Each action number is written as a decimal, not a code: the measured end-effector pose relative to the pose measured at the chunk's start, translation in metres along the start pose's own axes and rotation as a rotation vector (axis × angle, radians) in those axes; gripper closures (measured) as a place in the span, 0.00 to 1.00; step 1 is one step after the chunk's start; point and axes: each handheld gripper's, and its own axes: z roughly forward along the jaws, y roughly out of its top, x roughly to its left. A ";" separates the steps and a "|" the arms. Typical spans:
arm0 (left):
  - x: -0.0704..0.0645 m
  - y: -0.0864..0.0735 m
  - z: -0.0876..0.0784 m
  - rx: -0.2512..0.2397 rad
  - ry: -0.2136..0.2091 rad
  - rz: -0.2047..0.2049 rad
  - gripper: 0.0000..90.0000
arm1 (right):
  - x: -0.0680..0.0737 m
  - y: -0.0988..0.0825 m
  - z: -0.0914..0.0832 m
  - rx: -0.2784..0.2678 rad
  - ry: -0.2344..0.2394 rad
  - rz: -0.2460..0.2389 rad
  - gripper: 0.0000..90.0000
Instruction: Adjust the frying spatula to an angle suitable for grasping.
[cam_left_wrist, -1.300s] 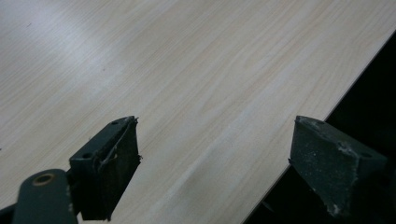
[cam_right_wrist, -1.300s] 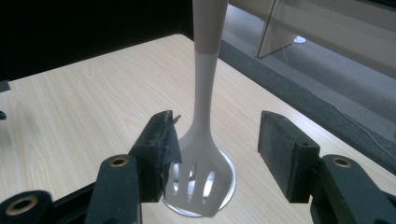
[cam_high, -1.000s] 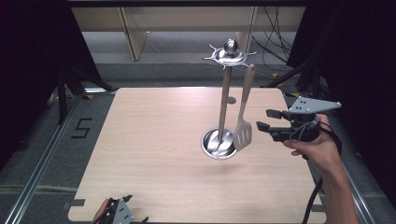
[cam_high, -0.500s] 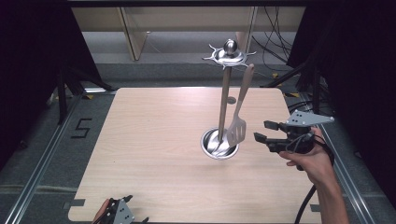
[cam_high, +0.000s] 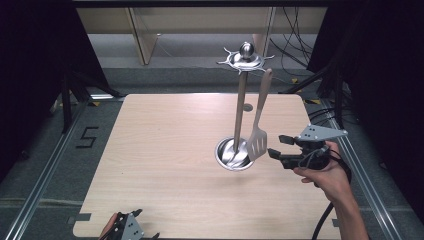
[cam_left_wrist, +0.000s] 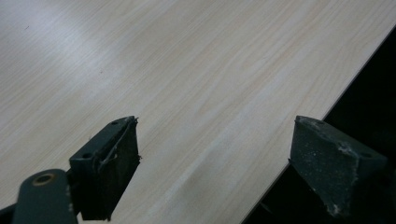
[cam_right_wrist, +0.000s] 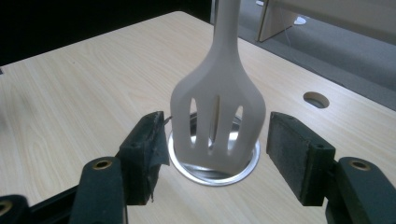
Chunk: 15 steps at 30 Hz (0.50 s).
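A pale slotted spatula (cam_high: 258, 144) (cam_right_wrist: 217, 121) hangs from the top ring of a steel utensil stand (cam_high: 240, 100). Its blade reaches down to the stand's round base (cam_high: 222, 155). My right gripper (cam_high: 276, 145) (cam_right_wrist: 215, 140) is held level just right of the blade and is open. Its jaws have just been opening. The blade sits just ahead of the pads (cam_right_wrist: 149, 140), framed by them and untouched. My left gripper (cam_high: 131, 231) (cam_left_wrist: 215, 135) rests open and empty at the table's near left edge.
The light wooden table (cam_high: 165, 150) has a small round hole (cam_high: 248, 107) behind the stand. Its edge runs close by the left gripper's outer jaw, with dark floor (cam_left_wrist: 373, 93) beyond. Metal rails (cam_high: 45, 175) flank the table and cables (cam_high: 295, 30) lie at the back right.
The right gripper has sunk and come in closer to the spatula's blade. Its jaws stand wider. The left gripper has stayed put.
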 end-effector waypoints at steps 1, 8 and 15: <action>0.000 0.000 0.000 0.001 0.002 0.004 0.17 | 0.000 -0.001 0.000 0.000 0.001 0.004 0.43; 0.001 0.001 0.000 -0.002 0.002 -0.001 0.17 | 0.000 -0.009 0.001 0.010 -0.006 0.000 0.42; 0.001 0.001 0.000 -0.002 -0.002 -0.001 0.17 | -0.001 -0.023 0.001 0.042 -0.009 0.024 0.41</action>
